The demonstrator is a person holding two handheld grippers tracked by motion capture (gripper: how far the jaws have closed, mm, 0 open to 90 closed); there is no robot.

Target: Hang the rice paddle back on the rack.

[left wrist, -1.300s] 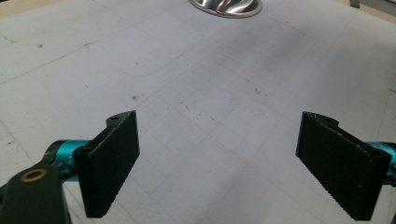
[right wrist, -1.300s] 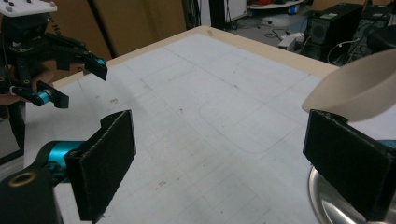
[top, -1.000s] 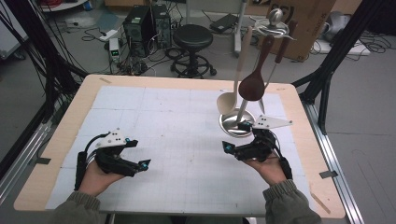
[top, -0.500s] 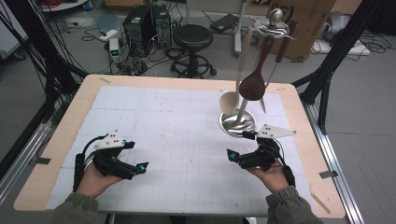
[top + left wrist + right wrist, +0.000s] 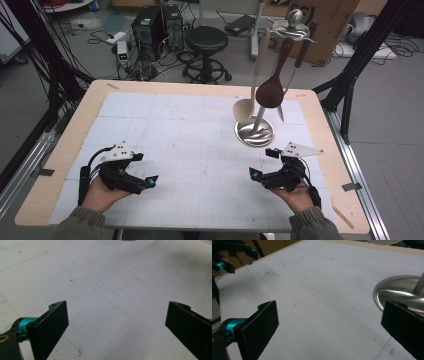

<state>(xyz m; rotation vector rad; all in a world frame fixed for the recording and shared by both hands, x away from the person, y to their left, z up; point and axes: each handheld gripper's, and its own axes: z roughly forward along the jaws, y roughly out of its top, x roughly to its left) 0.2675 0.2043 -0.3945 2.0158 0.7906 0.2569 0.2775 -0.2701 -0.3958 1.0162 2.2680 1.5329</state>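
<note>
Since the frame a second earlier, the right gripper (image 5: pixel 259 173) had drawn back from the utensil stand (image 5: pixel 254 132) toward the table's (image 5: pixel 60 150) near edge, while the left gripper (image 5: pixel 150 181) had barely shifted. The stand's round steel base lay just ahead of the right gripper, apart from its fingers (image 5: pixel 259 330). Polished and silver, the stand carried a dark wooden spoon (image 5: pixel 270 92) and a pale spoon (image 5: pixel 246 106) hanging from its top. Both grippers' jaws stood wide apart, holding nothing.

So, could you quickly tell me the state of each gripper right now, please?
Left gripper: open, jaws wide apart, holding nothing.
Right gripper: open, jaws wide apart, holding nothing.
</note>
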